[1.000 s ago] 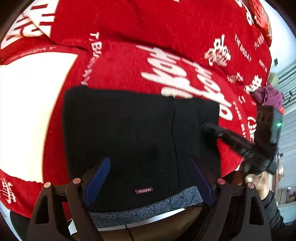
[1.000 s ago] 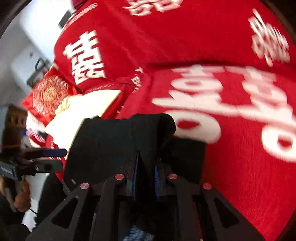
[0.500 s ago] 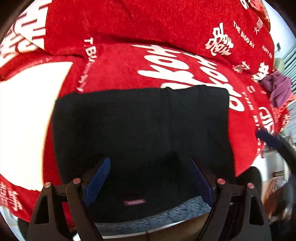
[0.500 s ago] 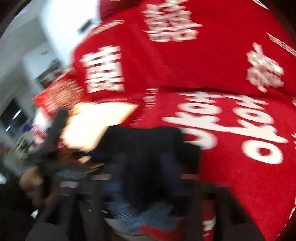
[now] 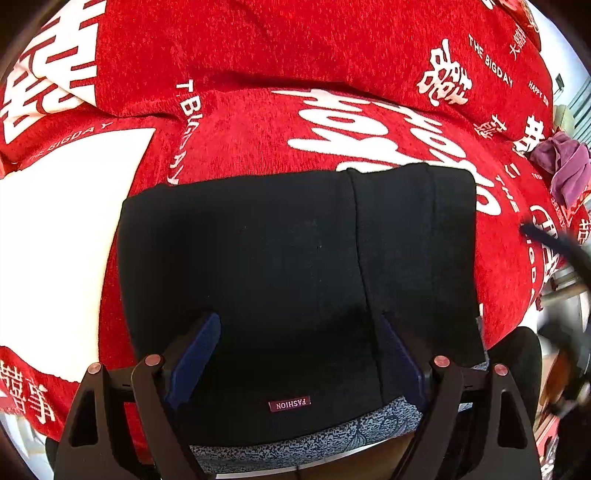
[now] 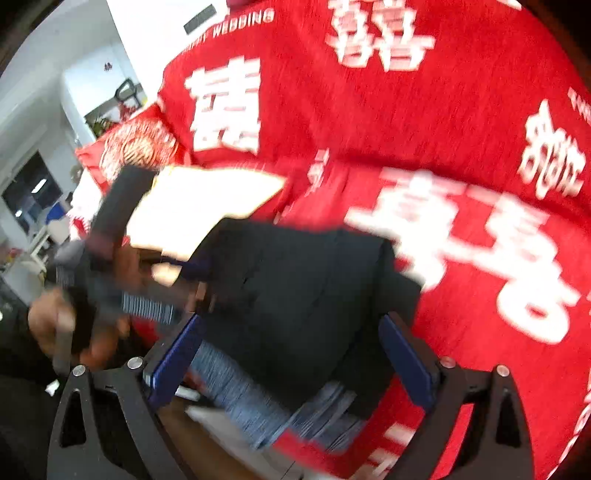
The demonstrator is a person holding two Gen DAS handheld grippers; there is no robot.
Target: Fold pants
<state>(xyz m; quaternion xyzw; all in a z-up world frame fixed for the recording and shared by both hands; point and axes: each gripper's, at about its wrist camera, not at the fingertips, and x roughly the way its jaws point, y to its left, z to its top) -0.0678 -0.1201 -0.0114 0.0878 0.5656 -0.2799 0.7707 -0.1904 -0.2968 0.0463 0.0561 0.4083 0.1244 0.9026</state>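
Folded black fabric pants (image 5: 295,266) lie flat on the red white-lettered cover (image 5: 258,140). My left tool (image 5: 299,354) gapes wide above their near edge, gripping nothing. My right tool (image 6: 291,350) just sprang wide, probably empty; view blurred.

A home sitting room: a sofa under a red wedding throw (image 5: 332,55), white walls (image 6: 147,26) behind.
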